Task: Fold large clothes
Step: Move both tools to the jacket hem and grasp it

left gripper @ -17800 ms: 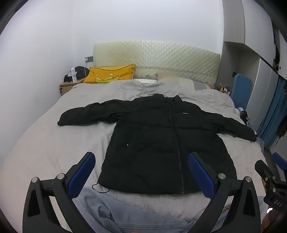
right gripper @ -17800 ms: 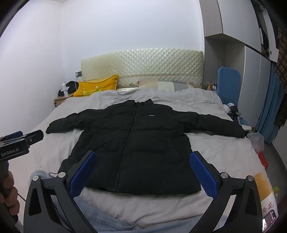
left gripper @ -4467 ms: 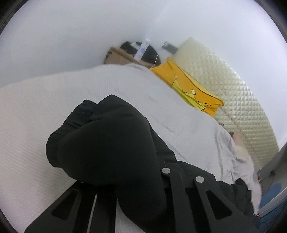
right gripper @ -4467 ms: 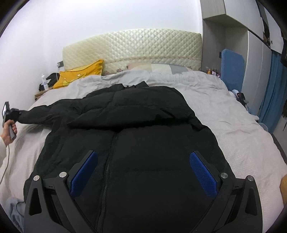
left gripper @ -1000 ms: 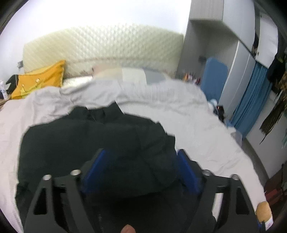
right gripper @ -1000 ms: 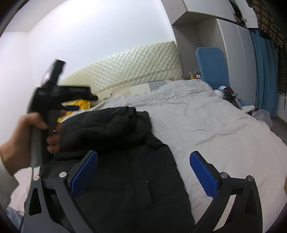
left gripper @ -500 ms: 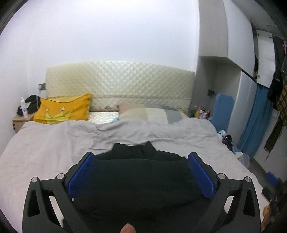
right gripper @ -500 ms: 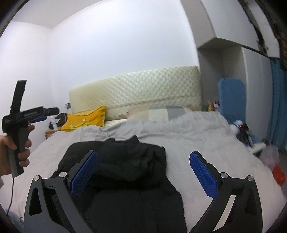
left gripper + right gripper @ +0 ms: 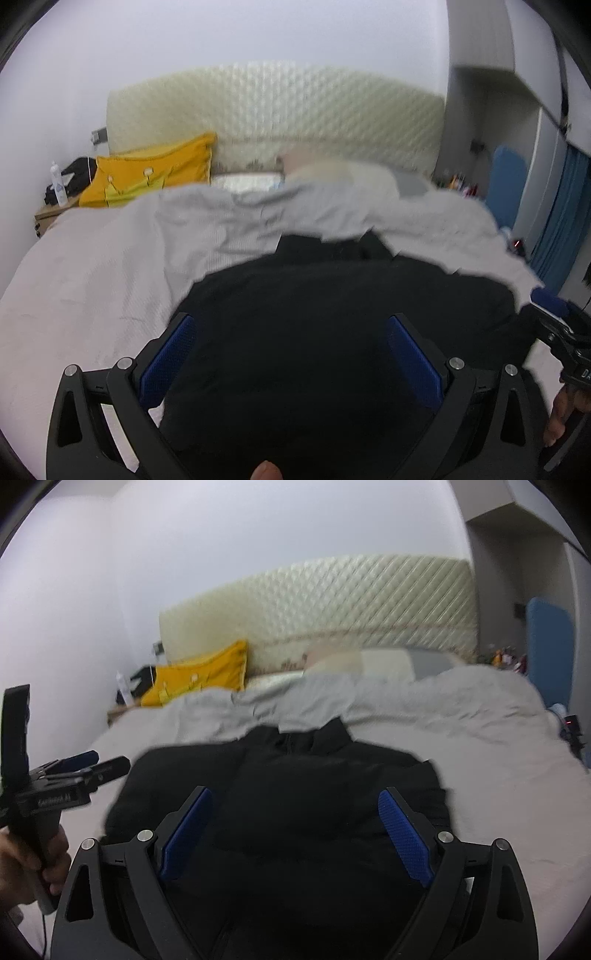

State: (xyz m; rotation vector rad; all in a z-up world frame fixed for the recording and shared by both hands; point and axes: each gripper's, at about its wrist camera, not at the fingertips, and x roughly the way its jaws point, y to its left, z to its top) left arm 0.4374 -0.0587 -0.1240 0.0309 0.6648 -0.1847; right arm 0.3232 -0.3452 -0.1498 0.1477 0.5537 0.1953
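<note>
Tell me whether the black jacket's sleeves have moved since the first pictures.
Yes. The black jacket no longer spreads its sleeves across the grey bedcover; both are folded in over the body, leaving a compact shape.

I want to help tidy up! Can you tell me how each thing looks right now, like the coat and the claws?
Black coat: on the bed, sleeves folded in, collar toward the headboard.
Left claw: open, holding nothing.
Right claw: open, just closing a little, gripping nothing.
Grey blanket: spread out, wrinkled.
Yellow pillow: propped against the headboard.

loc: home bedrm | bed (image 9: pixel 92 295) w/ quilted headboard (image 9: pixel 295 122), yellow pillow (image 9: pixel 155 166), wardrobe (image 9: pixel 480 33)
</note>
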